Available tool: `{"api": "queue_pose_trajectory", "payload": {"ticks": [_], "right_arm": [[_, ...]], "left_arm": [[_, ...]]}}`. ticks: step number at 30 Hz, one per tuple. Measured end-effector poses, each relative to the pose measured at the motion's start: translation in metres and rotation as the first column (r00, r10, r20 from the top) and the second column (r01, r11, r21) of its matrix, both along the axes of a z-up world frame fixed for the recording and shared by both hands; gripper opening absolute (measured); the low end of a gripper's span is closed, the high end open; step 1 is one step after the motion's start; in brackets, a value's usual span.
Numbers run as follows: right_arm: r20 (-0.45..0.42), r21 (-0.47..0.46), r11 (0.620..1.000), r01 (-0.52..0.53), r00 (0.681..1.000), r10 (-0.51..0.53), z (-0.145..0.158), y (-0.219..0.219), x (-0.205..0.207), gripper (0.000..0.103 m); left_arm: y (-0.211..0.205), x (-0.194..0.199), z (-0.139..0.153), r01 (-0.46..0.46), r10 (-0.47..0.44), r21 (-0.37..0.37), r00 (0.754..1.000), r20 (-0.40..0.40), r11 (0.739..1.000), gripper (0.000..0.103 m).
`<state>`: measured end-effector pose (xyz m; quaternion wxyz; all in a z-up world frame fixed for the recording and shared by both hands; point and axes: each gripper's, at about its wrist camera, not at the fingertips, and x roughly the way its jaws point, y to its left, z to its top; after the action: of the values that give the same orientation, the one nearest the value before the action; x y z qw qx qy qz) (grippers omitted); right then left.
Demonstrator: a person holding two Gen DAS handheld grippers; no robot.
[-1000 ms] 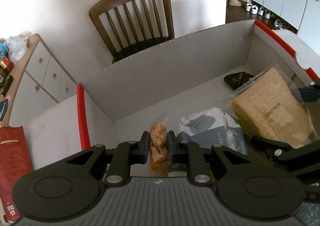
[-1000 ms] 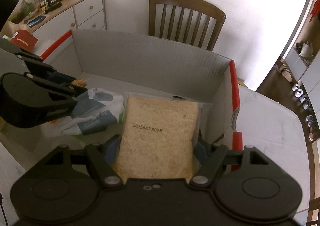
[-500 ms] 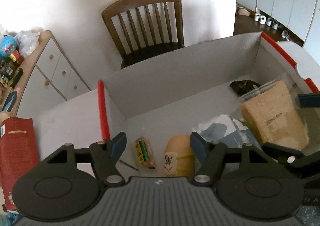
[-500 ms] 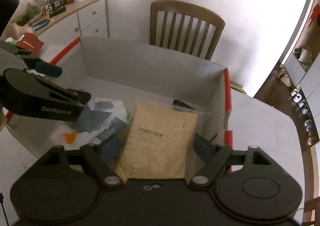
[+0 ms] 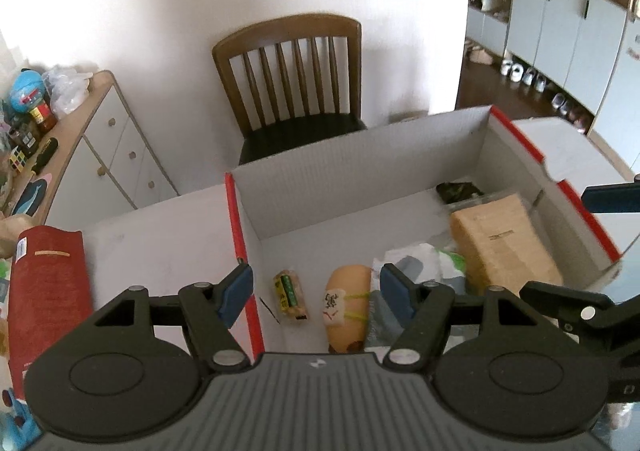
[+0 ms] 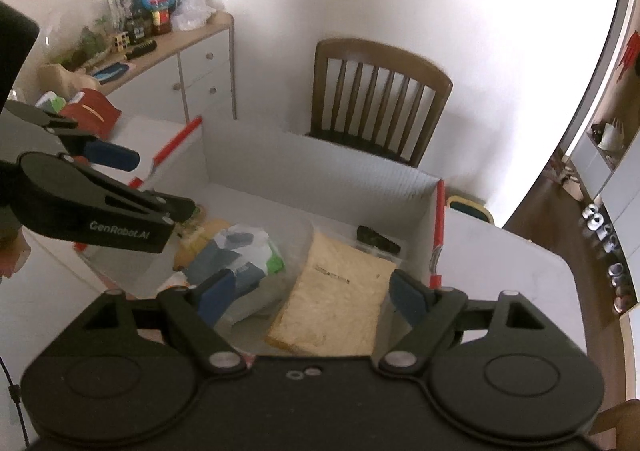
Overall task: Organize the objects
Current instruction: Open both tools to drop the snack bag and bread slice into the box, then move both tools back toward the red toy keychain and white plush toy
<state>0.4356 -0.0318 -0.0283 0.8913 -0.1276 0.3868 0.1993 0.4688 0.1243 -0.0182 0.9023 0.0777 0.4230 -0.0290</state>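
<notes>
1. Left wrist view, far left: we note one red package lying on the white table, just outside the cardboard box. One sideboard with clutter on top stands behind it.
2. Centre: one wooden chair stands against the wall, directly behind the box's far wall.
3. We find the left gripper above the near edge of the box, jaws spread wide and holding nothing. Its left finger sits over the red-taped box rim.
4. Inside the box, left to right, we count one small green-labelled packet, one orange bun-shaped item, one white and grey pouch, one bagged bread slice and one dark item in the far right corner. The pouch partly overlaps the bun-shaped item and touches the bread bag.
5. Right wrist view: the right gripper hovers over the bread slice, jaws wide apart and clear of it.
6. One black tool body, the other gripper, crosses the left of that view and hides part of the box contents.
</notes>
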Motion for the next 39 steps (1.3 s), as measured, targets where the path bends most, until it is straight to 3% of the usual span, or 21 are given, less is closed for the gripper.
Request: {"api": "queue_pose_trajectory", "payload": {"ticks": [14,16,21,32,39], "right_arm": [[0.052,0.032,0.999,-0.020,0.998,0.018,0.032,-0.019,-0.054,0.090],[0.056,0.034,0.999,-0.027,0.998,0.025,0.034,-0.023,-0.063,0.092],[0.071,0.053,0.998,-0.020,0.997,0.016,0.038,-0.035,-0.086,0.096],[0.074,0.119,0.992,0.051,0.995,-0.060,0.036,-0.072,-0.129,0.099],[0.068,0.100,0.992,0.078,0.994,-0.085,0.020,-0.088,-0.153,0.100]], "left_arm": [[-0.010,-0.059,0.037,0.063,-0.060,-0.049,0.996,0.071,0.997,0.069],[-0.013,-0.070,0.040,0.070,-0.065,-0.059,0.995,0.080,0.996,0.077],[-0.015,-0.096,0.046,0.083,-0.073,-0.097,0.993,0.093,0.992,0.078],[-0.027,-0.162,0.036,0.079,-0.068,-0.101,0.992,0.109,0.992,0.083],[-0.024,-0.198,0.014,0.060,-0.048,-0.159,0.996,0.079,0.985,0.083]]}}
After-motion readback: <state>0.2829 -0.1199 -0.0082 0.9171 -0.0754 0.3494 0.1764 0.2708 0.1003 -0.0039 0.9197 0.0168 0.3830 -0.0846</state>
